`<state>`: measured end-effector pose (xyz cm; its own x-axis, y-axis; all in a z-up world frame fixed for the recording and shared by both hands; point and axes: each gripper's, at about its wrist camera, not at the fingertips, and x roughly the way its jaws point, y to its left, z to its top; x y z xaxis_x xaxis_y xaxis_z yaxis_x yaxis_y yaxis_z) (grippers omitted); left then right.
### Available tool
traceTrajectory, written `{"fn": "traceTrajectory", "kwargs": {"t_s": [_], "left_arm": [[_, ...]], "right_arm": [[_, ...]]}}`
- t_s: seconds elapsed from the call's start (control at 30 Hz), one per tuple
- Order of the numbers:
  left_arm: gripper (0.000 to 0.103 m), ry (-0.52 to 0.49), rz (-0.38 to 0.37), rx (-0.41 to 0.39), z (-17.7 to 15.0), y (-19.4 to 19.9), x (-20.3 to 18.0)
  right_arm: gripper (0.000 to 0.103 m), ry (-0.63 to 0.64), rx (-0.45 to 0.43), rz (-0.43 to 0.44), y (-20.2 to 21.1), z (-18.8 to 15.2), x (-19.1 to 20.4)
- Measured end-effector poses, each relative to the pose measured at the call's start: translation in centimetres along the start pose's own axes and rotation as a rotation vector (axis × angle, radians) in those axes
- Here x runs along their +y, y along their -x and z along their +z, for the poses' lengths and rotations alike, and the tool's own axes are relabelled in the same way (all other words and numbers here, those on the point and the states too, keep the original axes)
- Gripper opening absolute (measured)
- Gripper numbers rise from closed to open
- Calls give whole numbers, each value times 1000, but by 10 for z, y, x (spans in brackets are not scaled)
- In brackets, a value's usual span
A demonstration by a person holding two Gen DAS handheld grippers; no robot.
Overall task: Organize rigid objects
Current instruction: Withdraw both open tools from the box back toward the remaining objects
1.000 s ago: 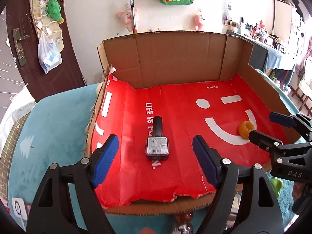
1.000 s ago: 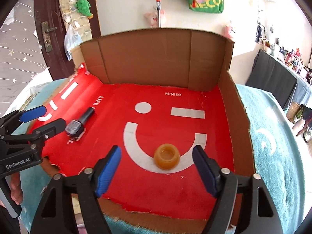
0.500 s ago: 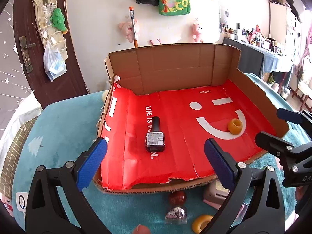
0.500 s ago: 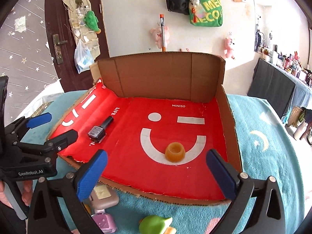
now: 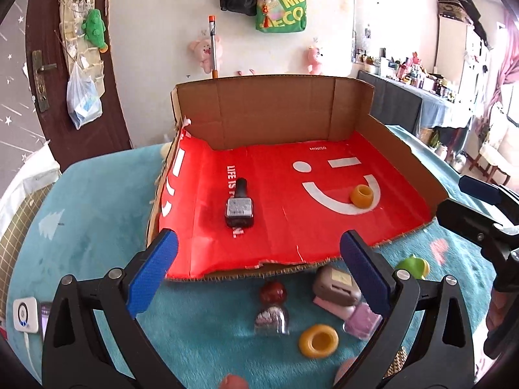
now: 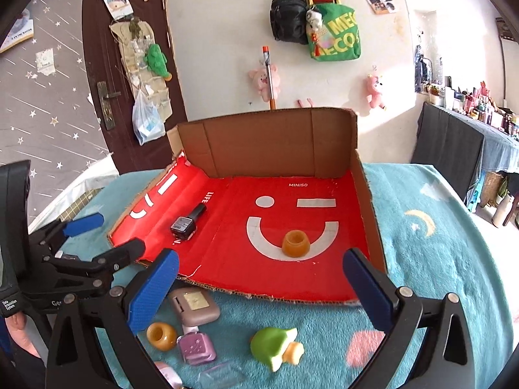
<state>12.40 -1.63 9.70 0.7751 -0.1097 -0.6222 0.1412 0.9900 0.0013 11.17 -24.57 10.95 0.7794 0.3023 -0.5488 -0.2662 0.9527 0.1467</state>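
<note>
A black nail polish bottle (image 5: 239,209) (image 6: 185,225) lies on the red lining of the cardboard box (image 5: 272,110) (image 6: 269,142). An orange cup (image 5: 363,196) (image 6: 294,243) sits on the white smile to its right. My left gripper (image 5: 259,246) hovers open and empty over the box's near edge. My right gripper (image 6: 262,262) is likewise open and empty, back from the orange cup. Loose on the teal cloth in front lie a grey-brown case (image 6: 194,304), a purple bottle (image 6: 196,347), an orange ring (image 6: 161,335) and a green toy (image 6: 275,343).
A dark red ball (image 5: 273,291) and a clear-capped item (image 5: 272,317) lie near the box's front edge. A white device (image 5: 24,314) sits at the far left. The box has three raised walls and an open front. A dark table (image 6: 454,136) stands at the right.
Both grippers pulled back from the box and their jaws spread wider. The black bottle and orange cup stayed on the red lining. The loose items on the cloth came into view.
</note>
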Motion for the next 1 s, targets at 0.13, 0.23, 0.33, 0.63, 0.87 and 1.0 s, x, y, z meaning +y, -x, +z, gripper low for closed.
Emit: {"fn": "traceTrajectory", "kwargs": {"t_s": [0.13, 0.23, 0.33, 0.63, 0.87, 1.0], "left_arm": [[102, -1, 7, -7, -11, 9, -2], [102, -14, 32, -22, -17, 17, -6], [102, -17, 42, -44, -22, 28, -8], [102, -17, 14, -36, -34, 44, -14], [102, -15, 20, -34, -48, 53, -17], [102, -2, 2, -23, -54, 55, -16]], "right_arm": [[103, 5, -5, 4, 9, -9, 5], [103, 10, -7, 5, 14, -15, 9], [103, -2, -6, 14, 19, -21, 10], [103, -31, -19, 5, 39, -37, 12], [103, -25, 1, -4, 43, -50, 13], [103, -33, 19, -5, 44, -59, 13]]}}
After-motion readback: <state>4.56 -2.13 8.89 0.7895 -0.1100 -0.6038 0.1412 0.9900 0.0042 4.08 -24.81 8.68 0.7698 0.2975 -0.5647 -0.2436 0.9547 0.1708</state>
